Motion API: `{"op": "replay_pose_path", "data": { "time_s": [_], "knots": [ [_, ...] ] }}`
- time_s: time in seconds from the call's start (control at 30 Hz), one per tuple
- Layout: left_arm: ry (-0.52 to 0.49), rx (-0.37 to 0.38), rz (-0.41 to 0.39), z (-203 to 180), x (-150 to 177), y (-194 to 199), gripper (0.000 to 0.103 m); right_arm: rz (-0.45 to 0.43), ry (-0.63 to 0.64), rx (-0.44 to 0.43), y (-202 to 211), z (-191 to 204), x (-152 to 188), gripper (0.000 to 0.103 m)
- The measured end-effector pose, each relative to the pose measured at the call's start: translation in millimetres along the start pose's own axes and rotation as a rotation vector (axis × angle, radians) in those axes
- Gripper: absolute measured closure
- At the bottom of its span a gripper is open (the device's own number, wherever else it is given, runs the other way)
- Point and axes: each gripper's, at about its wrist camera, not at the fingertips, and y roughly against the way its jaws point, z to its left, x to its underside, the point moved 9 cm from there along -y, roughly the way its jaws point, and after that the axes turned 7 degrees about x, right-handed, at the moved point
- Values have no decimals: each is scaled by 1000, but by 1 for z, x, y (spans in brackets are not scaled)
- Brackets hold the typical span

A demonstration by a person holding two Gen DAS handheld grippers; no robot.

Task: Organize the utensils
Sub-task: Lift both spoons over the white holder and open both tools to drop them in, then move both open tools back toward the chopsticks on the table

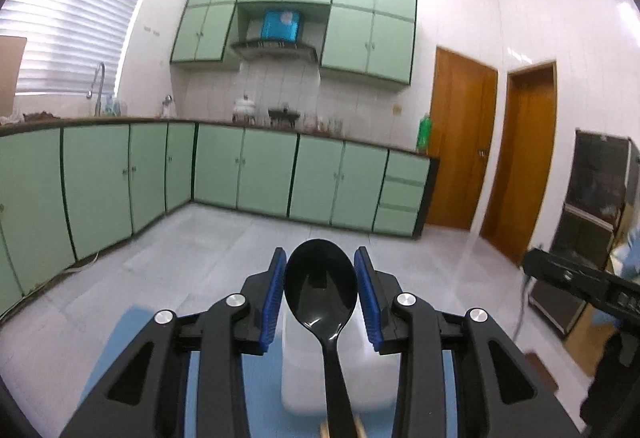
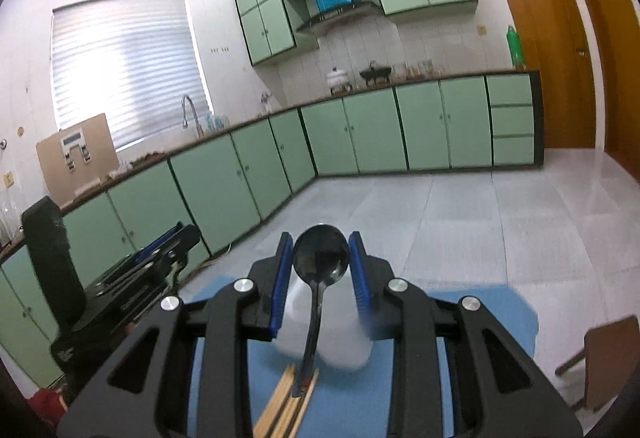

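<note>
below, white container (image 1: 320, 370), contents unclear

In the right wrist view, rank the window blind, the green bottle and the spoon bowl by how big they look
1. window blind
2. spoon bowl, though it sits very near the camera, so its apparent size misleads
3. green bottle

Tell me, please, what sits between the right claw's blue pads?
A black spoon, bowl gripped between the right claw pads, seen in the right wrist view.

Blue table (image 2: 500, 314) — white container (image 2: 340, 342), wooden chopsticks (image 2: 276, 410) lying on it
</note>
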Motion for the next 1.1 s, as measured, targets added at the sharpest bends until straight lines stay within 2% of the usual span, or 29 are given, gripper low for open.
{"op": "replay_pose_path", "data": {
  "time_s": [0.1,0.17,0.3,0.4,0.53,0.73,0.93,1.1],
  "knots": [
    [15,-7,-39,6,-23,-29,69,-22,-7,14,-16,-4,-23,76],
    [8,-21,-49,10,-28,-45,69,-27,-7,43,-34,-10,-33,76],
    [0,-37,-46,14,-19,-77,69,-13,-27,78,-68,-22,-35,76],
    [-17,-44,-17,15,-2,-92,69,-1,-23,111,-90,-28,-27,76],
    [8,-45,19,20,17,-103,68,30,18,143,-111,-29,-8,76],
    [49,-12,44,25,28,-92,68,92,14,111,-118,-25,20,74],
    [51,-6,61,28,26,-59,61,107,-5,119,-95,-23,29,57],
    [52,-12,132,23,42,-14,48,145,-6,143,-50,-19,61,30]
  ]
}}
